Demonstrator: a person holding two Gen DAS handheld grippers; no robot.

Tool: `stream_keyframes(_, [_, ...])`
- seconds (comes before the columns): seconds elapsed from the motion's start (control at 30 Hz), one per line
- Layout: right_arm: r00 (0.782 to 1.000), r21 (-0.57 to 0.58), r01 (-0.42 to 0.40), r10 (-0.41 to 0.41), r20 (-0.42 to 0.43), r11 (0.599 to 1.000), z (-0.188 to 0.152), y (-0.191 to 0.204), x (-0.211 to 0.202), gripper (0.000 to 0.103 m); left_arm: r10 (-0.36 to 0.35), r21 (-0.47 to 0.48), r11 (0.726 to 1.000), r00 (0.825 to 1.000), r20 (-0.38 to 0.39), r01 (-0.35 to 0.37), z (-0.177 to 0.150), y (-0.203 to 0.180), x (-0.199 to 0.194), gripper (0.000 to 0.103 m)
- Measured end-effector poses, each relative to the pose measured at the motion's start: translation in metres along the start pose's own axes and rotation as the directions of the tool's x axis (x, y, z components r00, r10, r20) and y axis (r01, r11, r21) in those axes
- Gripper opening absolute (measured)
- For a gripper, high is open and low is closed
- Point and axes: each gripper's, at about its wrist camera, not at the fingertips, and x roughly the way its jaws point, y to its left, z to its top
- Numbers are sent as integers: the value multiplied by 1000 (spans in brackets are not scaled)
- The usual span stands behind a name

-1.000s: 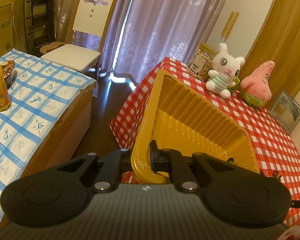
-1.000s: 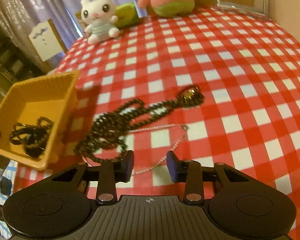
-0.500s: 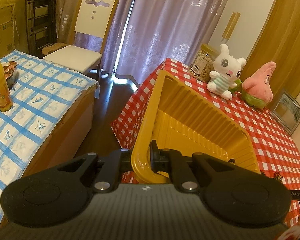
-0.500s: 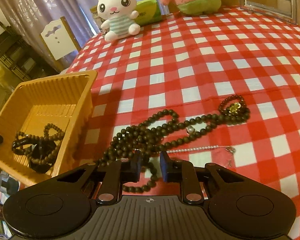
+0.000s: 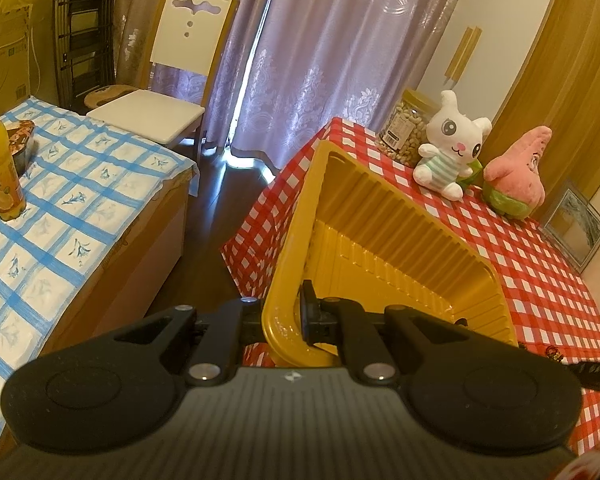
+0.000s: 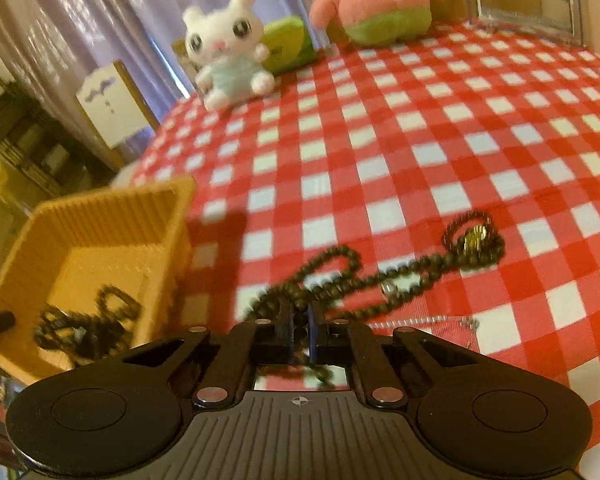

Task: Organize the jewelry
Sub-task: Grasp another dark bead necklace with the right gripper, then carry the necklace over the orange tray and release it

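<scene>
While closing on the dark bead necklace (image 6: pixel 380 276) just right of the yellow tray (image 6: pixel 100 216), right gripper (image 6: pixel 300 324) now narrow where a second ago wide, strands between its jaws: pickup likely begun. Left gripper (image 5: pixel 288 316) clamped on tray's rim.

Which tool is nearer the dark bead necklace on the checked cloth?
Right. The right tool is at the dark bead necklace, its jaws closing with beads between them. The left tool is apart from it, clamped on the yellow tray rim.
</scene>
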Motion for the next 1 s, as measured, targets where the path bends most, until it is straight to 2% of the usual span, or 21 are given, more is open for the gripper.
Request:
stream_keyframes(0.2, [994,-49,-79,83,74,996,17,31,-32,7,0,1,1000,1000,0,0,0,-1,-1,8])
stream_keyframes(0.33, [979,-92,-173,181,91,981,25,60,-44,7,-1,5,1000,1000,2,1,-1,-1,-1,8])
stream_keyframes(0.47, [957,-130,-278,286,53,952,27,93,-43,7,0,3,1000,1000,2,0,-1,-1,-2,8])
stream_keyframes(0.7, [918,-190,-396,393,-56,898,17,143,-17,7,2,1,1000,1000,-3,-2,-1,-1,-3,8])
stream_keyframes(0.83, [904,-210,-428,413,-111,879,8,159,0,7,2,-8,1000,1000,-4,-2,-1,0,-3,8])
stream_keyframes(1.0, [913,-266,-406,374,-164,875,-1,174,19,7,1,-10,1000,1000,-5,-1,-1,-1,-3,8])
